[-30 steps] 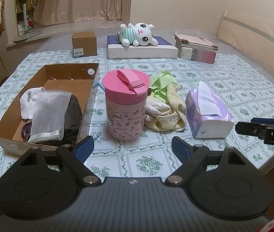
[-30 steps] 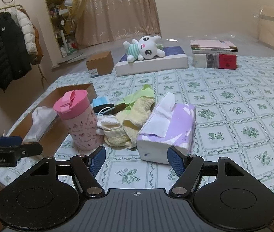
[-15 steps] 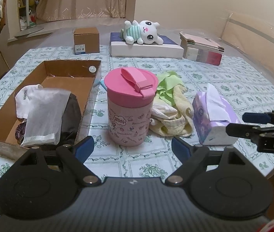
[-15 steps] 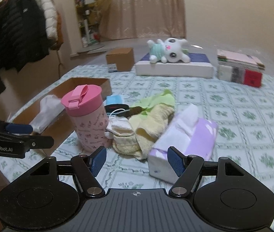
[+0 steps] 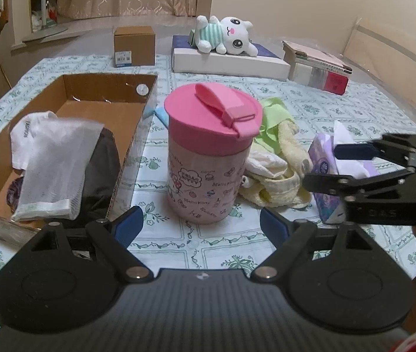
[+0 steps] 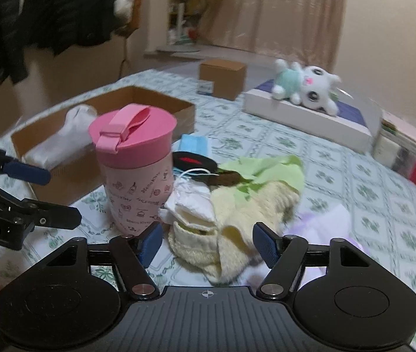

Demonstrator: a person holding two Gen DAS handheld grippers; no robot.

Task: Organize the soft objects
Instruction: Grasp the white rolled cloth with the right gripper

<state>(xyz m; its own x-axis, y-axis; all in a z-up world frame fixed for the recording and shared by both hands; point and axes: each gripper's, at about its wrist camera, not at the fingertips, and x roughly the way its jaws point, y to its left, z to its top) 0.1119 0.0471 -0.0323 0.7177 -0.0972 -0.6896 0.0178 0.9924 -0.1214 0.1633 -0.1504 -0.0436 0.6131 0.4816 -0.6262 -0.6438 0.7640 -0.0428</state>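
You are holding the left tool (image 5: 197, 224) wide open and empty, facing the pink cup (image 5: 209, 158). Your right tool (image 6: 205, 242) is closing, its jaws not yet pressing anything, with the yellow towel (image 6: 246, 220) lying between the blue pads. That towel is sitting crumpled in the cloth pile (image 5: 272, 161) just right of the cup, under a green cloth (image 6: 269, 170) and beside a white cloth (image 6: 191, 208); a tissue pack (image 5: 325, 173) is lying just right of the pile. On the left, the cardboard box (image 5: 133, 135) is already holding white and dark cloths (image 5: 52, 164). Everything is resting on a bench (image 5: 310, 111) covered in green-flowered cloth, with a plush toy (image 5: 225, 36) lying at the far side on a flat white box (image 5: 228, 63) and curtains (image 6: 281, 8) hanging behind.
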